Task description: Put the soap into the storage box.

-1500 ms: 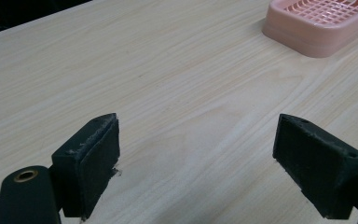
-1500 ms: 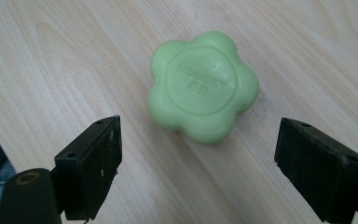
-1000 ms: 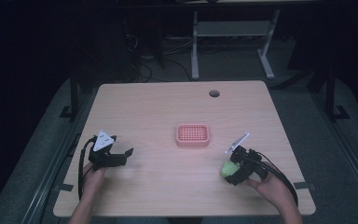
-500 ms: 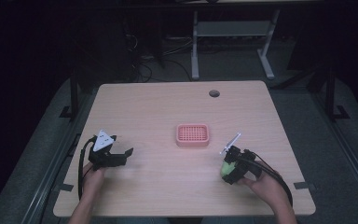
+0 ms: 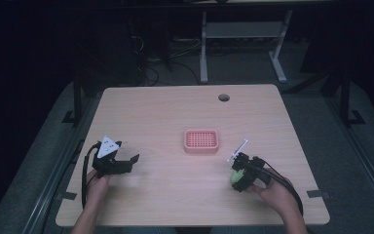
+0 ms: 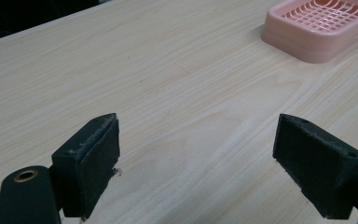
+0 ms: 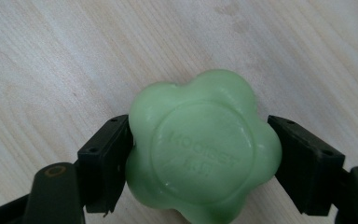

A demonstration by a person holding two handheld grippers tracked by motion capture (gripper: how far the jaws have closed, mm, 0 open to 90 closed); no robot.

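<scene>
A green flower-shaped soap bar (image 7: 205, 147) fills the space between the two black jaws of my right gripper (image 7: 200, 158), which is shut on it just above the wooden table. From above, the same soap (image 5: 235, 177) shows at the tip of the right gripper (image 5: 239, 174), near the table's front right. A pink slotted soap dish (image 5: 201, 141) sits at the table's middle, up and to the left of that gripper. My left gripper (image 5: 126, 165) rests at the front left, open, with bare wood between its pads (image 6: 93, 156). The pink dish (image 6: 319, 25) lies beyond it.
The wooden table (image 5: 165, 117) has a round cable hole (image 5: 223, 97) near its far edge. Black cables trail from both grippers toward the front edge. A white desk frame (image 5: 243, 39) stands on the dark floor behind the table.
The right gripper with the soap has shifted slightly left and toward the front edge. The left gripper has stayed where it was.
</scene>
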